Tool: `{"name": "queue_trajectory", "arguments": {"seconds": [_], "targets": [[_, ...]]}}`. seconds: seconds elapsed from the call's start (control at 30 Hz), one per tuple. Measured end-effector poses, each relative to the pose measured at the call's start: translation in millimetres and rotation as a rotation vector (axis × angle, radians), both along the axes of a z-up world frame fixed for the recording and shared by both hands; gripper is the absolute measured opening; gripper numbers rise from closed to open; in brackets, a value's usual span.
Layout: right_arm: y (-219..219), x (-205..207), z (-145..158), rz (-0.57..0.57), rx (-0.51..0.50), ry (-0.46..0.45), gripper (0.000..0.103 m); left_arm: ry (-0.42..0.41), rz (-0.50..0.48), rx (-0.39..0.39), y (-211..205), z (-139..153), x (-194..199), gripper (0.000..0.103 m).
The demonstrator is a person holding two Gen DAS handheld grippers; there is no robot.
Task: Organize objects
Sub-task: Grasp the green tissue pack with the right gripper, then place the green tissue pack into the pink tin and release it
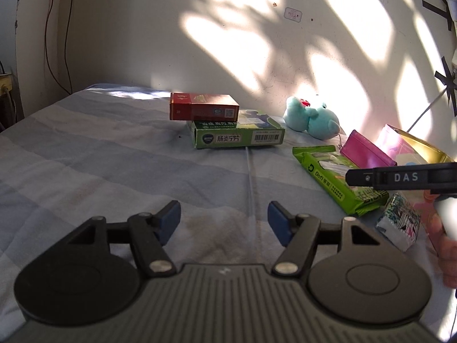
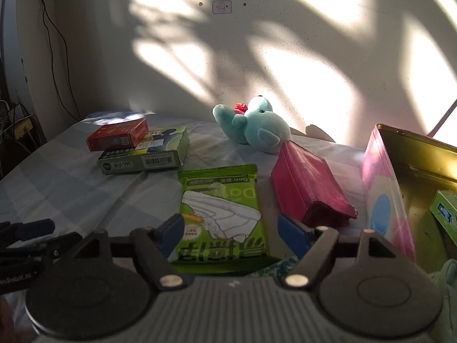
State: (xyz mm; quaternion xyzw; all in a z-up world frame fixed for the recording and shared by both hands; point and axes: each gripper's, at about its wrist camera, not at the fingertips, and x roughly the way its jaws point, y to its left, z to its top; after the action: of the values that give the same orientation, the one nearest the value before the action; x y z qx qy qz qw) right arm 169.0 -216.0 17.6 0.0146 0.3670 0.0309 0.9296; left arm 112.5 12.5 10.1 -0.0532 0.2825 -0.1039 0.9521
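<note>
A red box [image 1: 203, 106] [image 2: 118, 134] lies on a green medicine box [image 1: 238, 134] [image 2: 145, 154] at the back of the bed. A teal plush toy [image 1: 312, 117] [image 2: 254, 125] lies by the wall. A green wipes packet [image 1: 337, 178] [image 2: 221, 217] and a pink pouch [image 1: 365, 150] [image 2: 310, 188] lie near it. My left gripper [image 1: 224, 223] is open and empty above the sheet. My right gripper [image 2: 231, 235] is open, its fingers either side of the wipes packet's near end.
A gold tin [image 2: 417, 165] with a pink side [image 2: 382, 197] stands at the right and holds a small green box [image 2: 445, 211]. A small patterned packet [image 1: 398, 225] lies by it. The right tool's body [image 1: 400, 177] reaches in from the right. Cables hang on the left wall.
</note>
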Motion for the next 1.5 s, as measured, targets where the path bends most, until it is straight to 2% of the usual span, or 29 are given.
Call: {"name": "queue_trajectory", "arguments": {"seconds": [0.07, 0.1, 0.17, 0.3, 0.33, 0.37, 0.43, 0.53, 0.63, 0.73, 0.9, 1.03, 1.1, 1.13, 1.17, 1.23, 1.3, 1.43, 1.5], "targets": [[-1, 11, -9, 0.018, 0.056, 0.035, 0.084, -0.01, 0.009, -0.036, 7, 1, 0, 0.07], [2, 15, -15, 0.026, 0.079, 0.064, 0.079, -0.012, 0.013, -0.066, 12, 2, 2, 0.07], [16, 9, -20, 0.075, 0.034, 0.051, 0.075, -0.014, 0.025, -0.125, 22, 3, 4, 0.07], [47, -36, -20, 0.356, 0.003, 0.038, 0.074, -0.007, 0.034, -0.234, 40, 2, 8, 0.071], [56, -59, -21, 0.464, -0.044, 0.02, 0.075, 0.0, 0.012, -0.258, 41, 2, 8, 0.071], [59, -77, -22, 0.526, -0.078, 0.002, 0.075, 0.005, -0.01, -0.269, 41, 2, 8, 0.071], [53, -110, -21, 0.598, -0.117, -0.012, 0.079, 0.005, -0.068, -0.276, 35, 2, 7, 0.071], [28, -144, -15, 0.523, -0.097, -0.057, 0.096, 0.002, -0.187, -0.233, 17, 3, 3, 0.071], [2, -170, -10, 0.431, 0.001, -0.085, 0.096, 0.014, -0.288, -0.202, 3, 0, -3, 0.071], [-7, -186, -10, 0.376, 0.072, -0.11, 0.096, 0.05, -0.331, -0.184, -5, -2, -5, 0.071], [0, -187, -17, 0.351, 0.112, -0.085, 0.094, 0.112, -0.363, -0.236, -2, -2, -16, 0.071], [12, -180, -22, 0.351, 0.099, -0.066, 0.084, 0.153, -0.375, -0.193, -9, -10, -25, 0.07], [16, -176, -23, 0.341, 0.089, -0.062, 0.078, 0.152, -0.4, -0.19, -17, -10, -32, 0.065], [19, -176, -24, 0.341, 0.084, -0.065, 0.067, 0.154, -0.411, -0.192, -20, -9, -34, 0.062], [20, -176, -23, 0.331, 0.082, -0.069, 0.062, 0.172, -0.45, -0.203, -27, -9, -36, 0.059], [19, -178, -23, 0.287, 0.062, -0.079, 0.057, 0.153, -0.478, -0.151, -42, -3, -48, 0.06], [9, -183, -20, 0.267, 0.097, -0.084, 0.056, 0.123, -0.497, -0.112, -51, 2, -56, 0.06], [-9, -205, -3, 0.228, 0.091, -0.181, 0.056, 0.105, -0.547, -0.18, -61, 23, -56, 0.059], [-20, -211, 7, 0.197, 0.078, -0.232, 0.056, 0.08, -0.571, -0.189, -75, 36, -56, 0.059]]}}
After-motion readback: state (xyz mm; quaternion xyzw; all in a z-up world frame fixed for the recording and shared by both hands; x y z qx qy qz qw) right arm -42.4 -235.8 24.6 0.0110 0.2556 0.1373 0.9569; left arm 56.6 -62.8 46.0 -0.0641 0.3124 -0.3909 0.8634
